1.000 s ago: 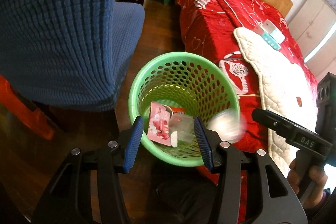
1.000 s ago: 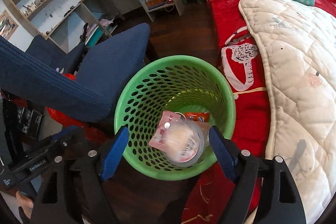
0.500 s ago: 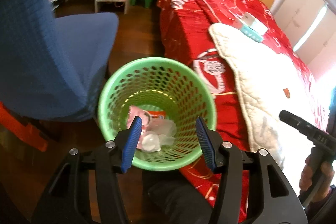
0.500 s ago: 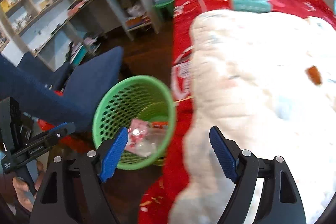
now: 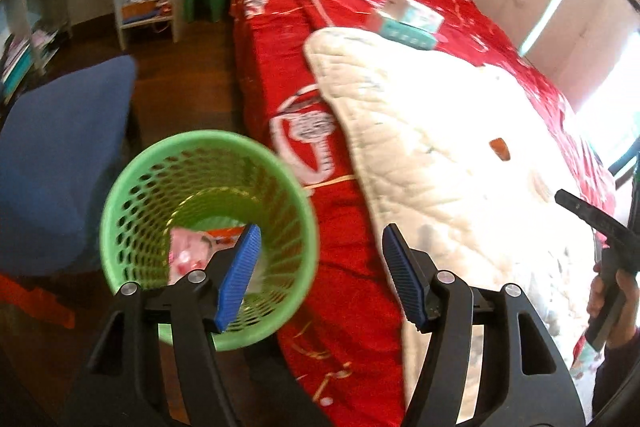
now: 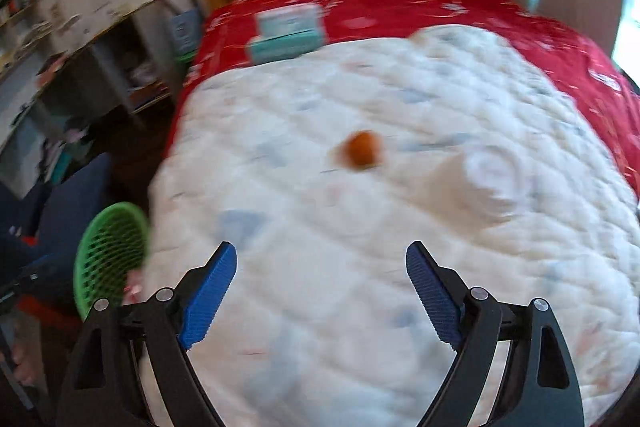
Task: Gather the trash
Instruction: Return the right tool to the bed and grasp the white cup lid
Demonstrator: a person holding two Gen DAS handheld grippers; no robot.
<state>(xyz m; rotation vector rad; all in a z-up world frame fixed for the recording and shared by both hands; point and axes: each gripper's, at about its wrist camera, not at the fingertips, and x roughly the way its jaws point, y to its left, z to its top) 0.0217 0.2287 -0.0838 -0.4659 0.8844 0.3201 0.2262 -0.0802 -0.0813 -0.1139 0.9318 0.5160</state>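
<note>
Green basket (image 5: 120, 211) on floor, near left of bed (image 5: 352, 7), holding pink wrapper (image 5: 186, 251). Orange scrap (image 6: 362, 149) mid white quilt (image 6: 400, 227), far of right claw (image 6: 322, 291). Left claw (image 5: 320, 275), right claw: both opening, empty. Risk: thin scrap on soft quilt, pinching fabric instead; blur suggests overshoot.

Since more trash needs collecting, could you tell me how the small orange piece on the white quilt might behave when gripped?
The orange piece looks small and probably light. The white quilt beneath looks soft, so it may sink or shift under closing fingers. Blur hides whether it could roll.
</note>
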